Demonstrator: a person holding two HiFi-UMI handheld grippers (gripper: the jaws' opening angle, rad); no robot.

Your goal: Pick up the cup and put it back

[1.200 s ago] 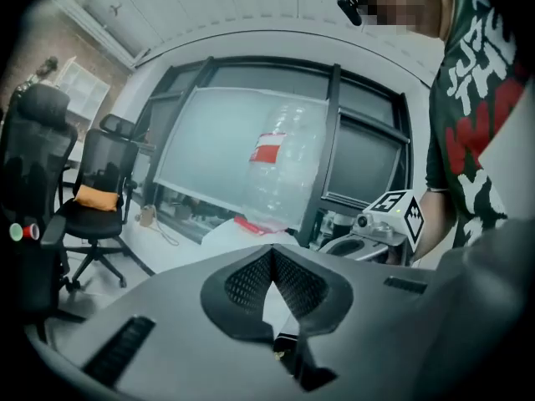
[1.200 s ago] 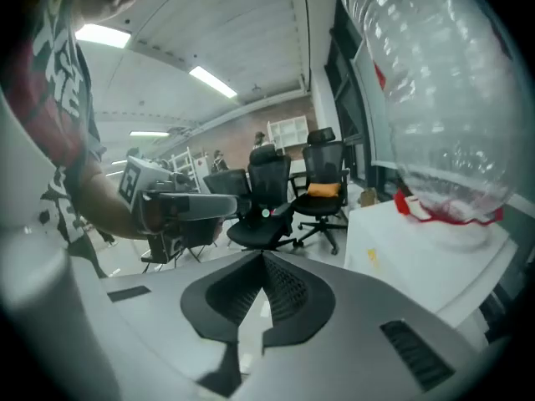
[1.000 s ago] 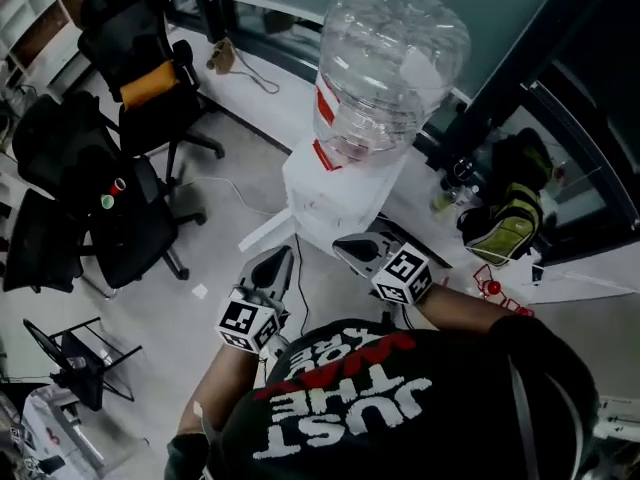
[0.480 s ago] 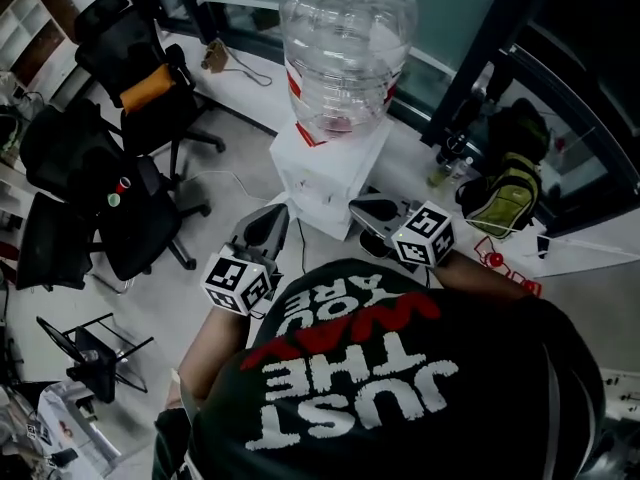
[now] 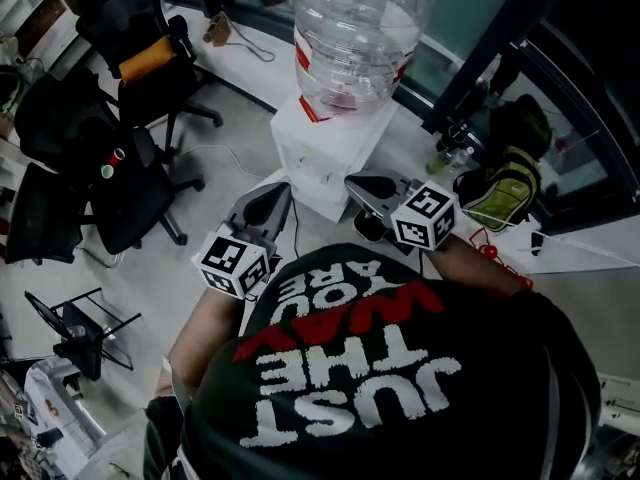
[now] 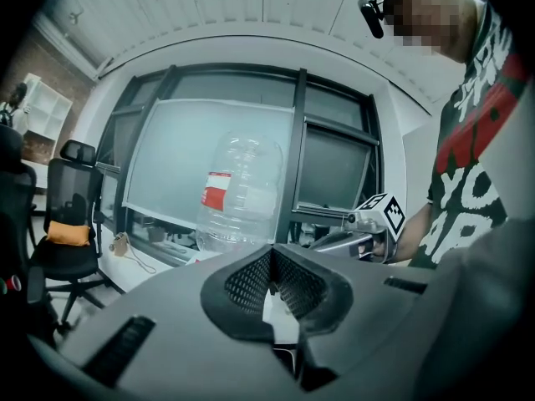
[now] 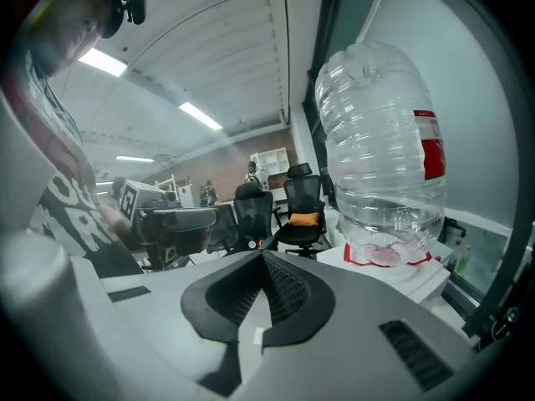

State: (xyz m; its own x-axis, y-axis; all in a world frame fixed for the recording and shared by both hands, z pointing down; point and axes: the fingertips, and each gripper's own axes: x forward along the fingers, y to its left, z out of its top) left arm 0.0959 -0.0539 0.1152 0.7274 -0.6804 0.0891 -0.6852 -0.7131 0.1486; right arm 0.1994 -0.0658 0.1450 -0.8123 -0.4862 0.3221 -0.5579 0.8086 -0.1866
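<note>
The left gripper (image 5: 268, 198) and the right gripper (image 5: 358, 184) are held side by side, both aimed towards twelve o'clock at a white water dispenser (image 5: 322, 158) topped by a large clear bottle (image 5: 360, 28). Both grippers are clenched. In each gripper view the jaws are seen pressed together at the tips, with nothing between them.

The cup is not found in any view, so the task is judged not yet begun. It may be hidden at the dispenser's front, which is masked by the grippers in the head view, but this cannot be confirmed. Office chairs (image 5: 140, 78) are seen at ten o'clock on the floor (image 5: 200, 298), and a bag (image 5: 505, 193) at two o'clock.

Several risks are judged from here. If the cup is approached with the jaws still clenched, it could be pushed over or knocked away rather than taken, so the jaws would have to be parted first. Because the cup is unseen, a reach could be misjudged and the dispenser or its bottle struck. A light cup could also be crushed or tipped if it is clamped off-centre.

The cup's pointing and long axis cannot be told, since it is not shown. An upright stance with the mouth upward is only assumed.
</note>
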